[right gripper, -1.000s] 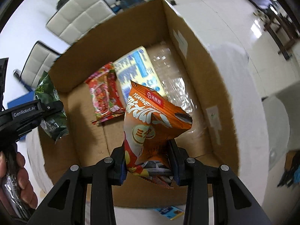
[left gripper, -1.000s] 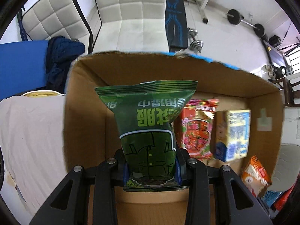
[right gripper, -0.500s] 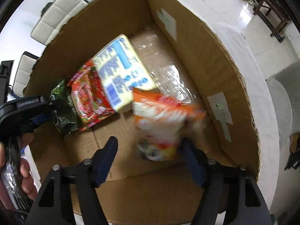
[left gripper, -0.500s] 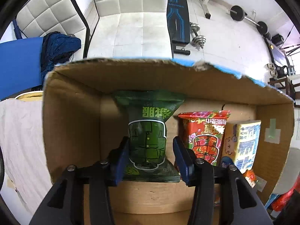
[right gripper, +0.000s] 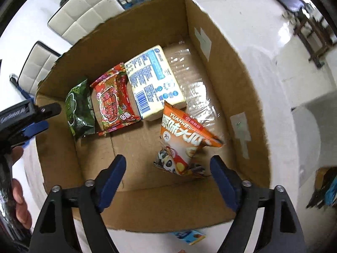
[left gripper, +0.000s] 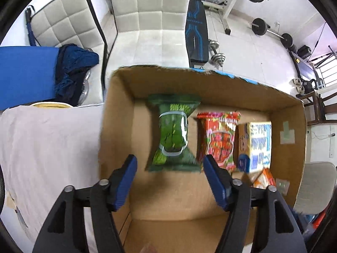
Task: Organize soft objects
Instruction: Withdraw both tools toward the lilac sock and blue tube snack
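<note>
Green snack bag [left gripper: 173, 135] lies flat on the floor of the cardboard box [left gripper: 118, 130], near the box's left wall, free of any grip. Just beside it on the right: red snack bag [left gripper: 219, 139], then a white-and-blue packet [left gripper: 258, 145], the three in a row. Orange chip bag [right gripper: 185, 141] sits in front of the white-and-blue packet, toward the box's right wall, partly propped up and crumpled, nothing holding it. Left gripper [left gripper: 169, 181] hovers over the near edge of the box, fingers spread wide, holding nothing; green bag lies beyond the tips. Right gripper [right gripper: 168, 181] same: fingers spread, nothing held, orange bag just past them. Box stands on a surface under a white cloth [left gripper: 48, 147]. White padded chairs [left gripper: 151, 21] behind.
</note>
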Action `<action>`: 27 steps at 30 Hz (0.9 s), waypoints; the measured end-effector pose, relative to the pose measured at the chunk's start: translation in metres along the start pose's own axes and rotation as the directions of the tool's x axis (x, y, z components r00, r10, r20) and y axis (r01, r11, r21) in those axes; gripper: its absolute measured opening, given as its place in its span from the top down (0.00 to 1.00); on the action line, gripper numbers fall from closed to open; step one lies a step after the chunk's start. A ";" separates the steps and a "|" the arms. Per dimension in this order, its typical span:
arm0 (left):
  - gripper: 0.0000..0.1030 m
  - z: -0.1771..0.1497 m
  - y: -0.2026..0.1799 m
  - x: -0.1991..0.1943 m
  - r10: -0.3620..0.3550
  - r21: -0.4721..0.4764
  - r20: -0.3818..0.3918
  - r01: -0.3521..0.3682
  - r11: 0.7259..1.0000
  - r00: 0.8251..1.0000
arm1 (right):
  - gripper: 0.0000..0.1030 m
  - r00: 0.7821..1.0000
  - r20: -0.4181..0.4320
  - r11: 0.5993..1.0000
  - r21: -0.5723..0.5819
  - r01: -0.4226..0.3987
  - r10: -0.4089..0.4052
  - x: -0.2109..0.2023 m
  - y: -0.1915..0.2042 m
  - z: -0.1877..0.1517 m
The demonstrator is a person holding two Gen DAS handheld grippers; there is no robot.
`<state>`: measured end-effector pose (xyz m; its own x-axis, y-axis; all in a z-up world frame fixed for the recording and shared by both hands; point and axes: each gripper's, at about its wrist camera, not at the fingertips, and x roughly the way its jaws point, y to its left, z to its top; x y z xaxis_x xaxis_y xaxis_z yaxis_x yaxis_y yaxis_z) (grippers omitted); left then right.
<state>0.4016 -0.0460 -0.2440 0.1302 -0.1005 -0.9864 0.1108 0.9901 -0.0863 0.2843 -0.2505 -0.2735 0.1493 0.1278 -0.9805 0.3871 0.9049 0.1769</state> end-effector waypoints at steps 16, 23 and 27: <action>0.07 -0.112 0.003 -0.089 0.014 0.011 0.160 -0.016 1.000 0.987 | 0.00 0.980 0.177 0.957 -0.258 0.134 -0.089 -0.087 0.019 -0.047; 0.07 -0.148 -0.002 -0.127 0.015 0.011 0.244 -0.018 1.000 0.970 | 0.00 0.974 0.216 0.957 -0.261 0.123 -0.066 -0.124 0.019 -0.079; 0.07 -0.163 -0.003 -0.142 0.006 0.007 0.269 -0.008 1.000 0.963 | 0.00 0.969 0.243 0.958 -0.264 0.113 -0.047 -0.145 0.019 -0.095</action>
<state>0.2223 -0.0183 -0.1268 0.3914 -0.1173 -0.9127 0.1164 0.9902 -0.0774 0.1841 -0.2131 -0.1358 0.3476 -0.0177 -0.9375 0.1478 0.9884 0.0362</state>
